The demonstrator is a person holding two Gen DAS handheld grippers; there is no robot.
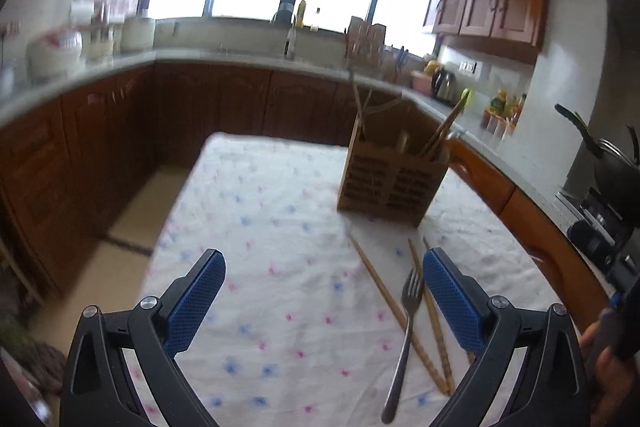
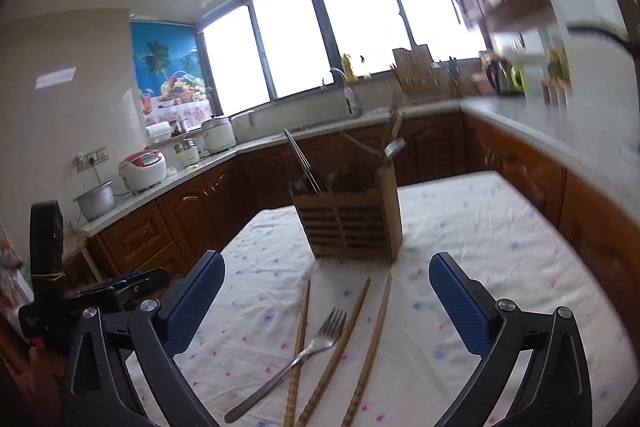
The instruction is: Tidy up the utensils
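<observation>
Both grippers, left (image 1: 323, 297) and right (image 2: 326, 301), gaped empty over the fork (image 2: 294, 357) (thin, stiff, slippery steel), best pinched mid-handle.

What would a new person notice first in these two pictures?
Probably the wooden utensil holder standing upright near the middle of the flowered tablecloth, with chopsticks and other utensils sticking out of it. Next, the loose fork lying among three wooden chopsticks on the cloth, nearer the cameras. Both the left gripper and right gripper stand wide open and empty.
</observation>
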